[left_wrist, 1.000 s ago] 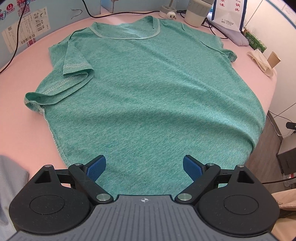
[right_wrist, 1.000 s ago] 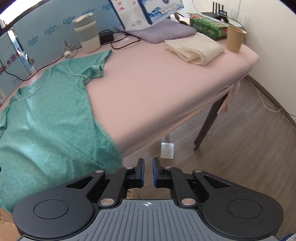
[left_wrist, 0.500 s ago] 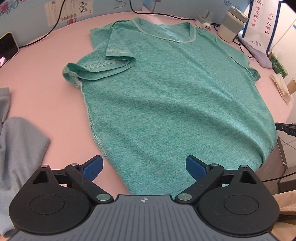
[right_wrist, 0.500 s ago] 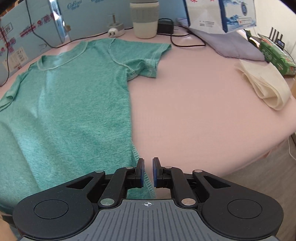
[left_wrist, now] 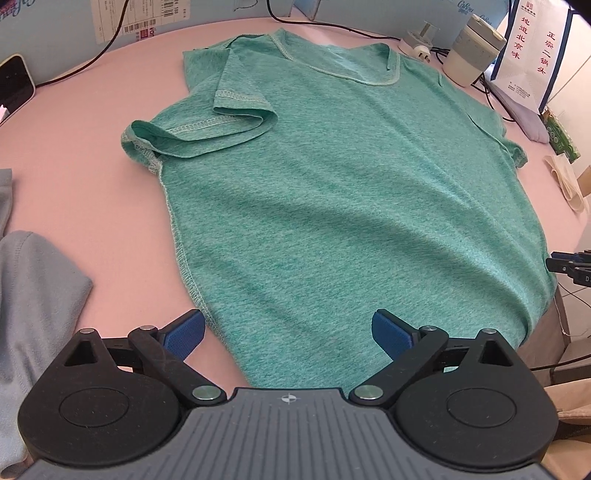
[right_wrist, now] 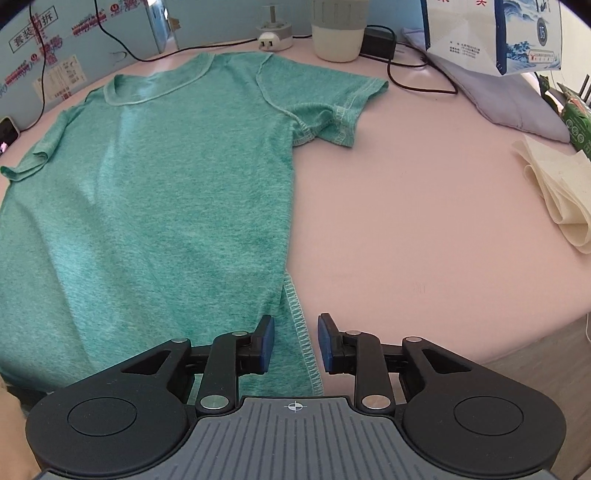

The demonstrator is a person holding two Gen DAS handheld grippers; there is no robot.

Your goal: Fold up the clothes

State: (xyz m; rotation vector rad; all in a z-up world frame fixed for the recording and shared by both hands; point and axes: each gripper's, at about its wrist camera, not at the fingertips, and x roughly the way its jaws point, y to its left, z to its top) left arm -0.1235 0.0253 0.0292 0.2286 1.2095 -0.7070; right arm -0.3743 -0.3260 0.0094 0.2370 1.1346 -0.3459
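Observation:
A green T-shirt (left_wrist: pixel 332 192) lies spread on the pink table (left_wrist: pixel 92 192), collar at the far side, its left sleeve folded over onto itself. My left gripper (left_wrist: pixel 288 334) hangs wide open above the shirt's bottom left corner, one pad over the table and the other over the cloth, gripping nothing. In the right wrist view the same T-shirt (right_wrist: pixel 166 206) fills the left half. My right gripper (right_wrist: pixel 293 343) is over the shirt's bottom right hem; its jaws are opening, the stitched side seam shows between the pads, and they do not press on it.
A grey garment (left_wrist: pixel 33 295) lies at the near left. At the back stand a cup (right_wrist: pixel 338 31), a plug adapter (right_wrist: pixel 273 38) with cables, a paper bag (right_wrist: pixel 495 33) and a folded lilac cloth (right_wrist: pixel 506 96). A cream cloth (right_wrist: pixel 557 192) lies at the right; a phone (left_wrist: pixel 13 88) at the far left.
The right gripper swung from the table's right edge to the shirt's bottom right hem and its jaws parted. The left gripper shifted slightly toward the shirt's bottom left corner and rolled.

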